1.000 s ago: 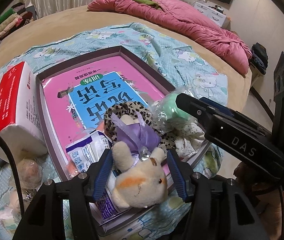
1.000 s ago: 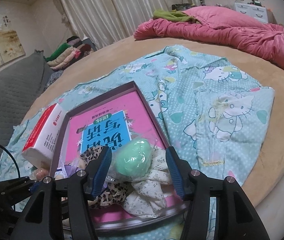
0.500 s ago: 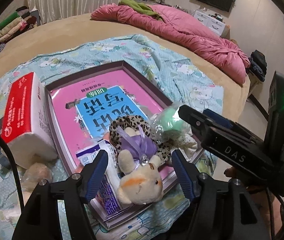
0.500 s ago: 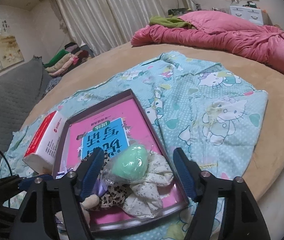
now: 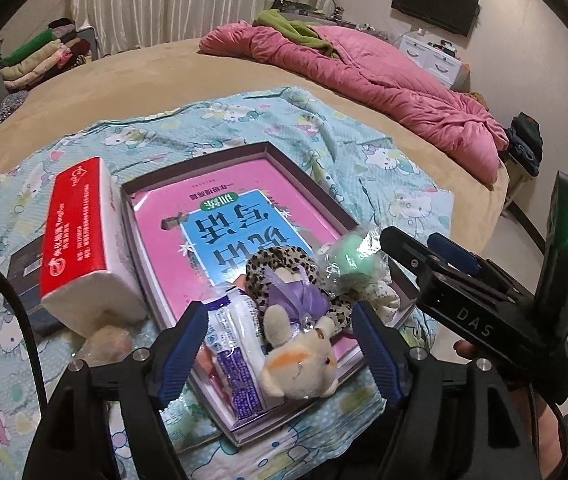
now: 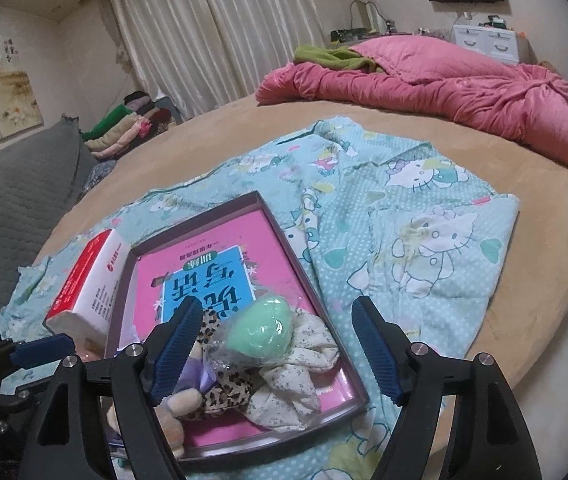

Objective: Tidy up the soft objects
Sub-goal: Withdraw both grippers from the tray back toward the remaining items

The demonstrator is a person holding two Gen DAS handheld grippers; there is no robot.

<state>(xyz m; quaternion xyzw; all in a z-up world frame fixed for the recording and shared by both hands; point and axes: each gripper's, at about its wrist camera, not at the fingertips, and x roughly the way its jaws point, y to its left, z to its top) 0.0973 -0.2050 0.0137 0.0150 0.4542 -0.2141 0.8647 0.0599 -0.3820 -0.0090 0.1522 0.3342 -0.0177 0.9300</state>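
Note:
A shallow purple box [image 5: 316, 184] with a pink book in it lies on the blue cartoon sheet. In its near end lie a small cream plush cat [image 5: 300, 364], a purple tissue pack [image 5: 236, 360], a leopard scrunchie [image 5: 284, 260] with a purple bow, a bagged green sponge [image 6: 262, 330] and a floral white scrunchie [image 6: 296, 380]. My left gripper [image 5: 280, 352] is open above the plush cat and holds nothing. My right gripper [image 6: 276, 352] is open above the green sponge and holds nothing.
A red and white tissue pack [image 5: 84, 240] stands left of the box, with a bagged beige sponge [image 5: 104, 344] by its near end. A pink quilt [image 6: 444, 92] lies at the far side of the round bed. Folded clothes [image 6: 124, 128] are stacked by the curtains.
Both grippers have pulled back and up from the box and opened wider. The plush cat and the green sponge stay in the box.

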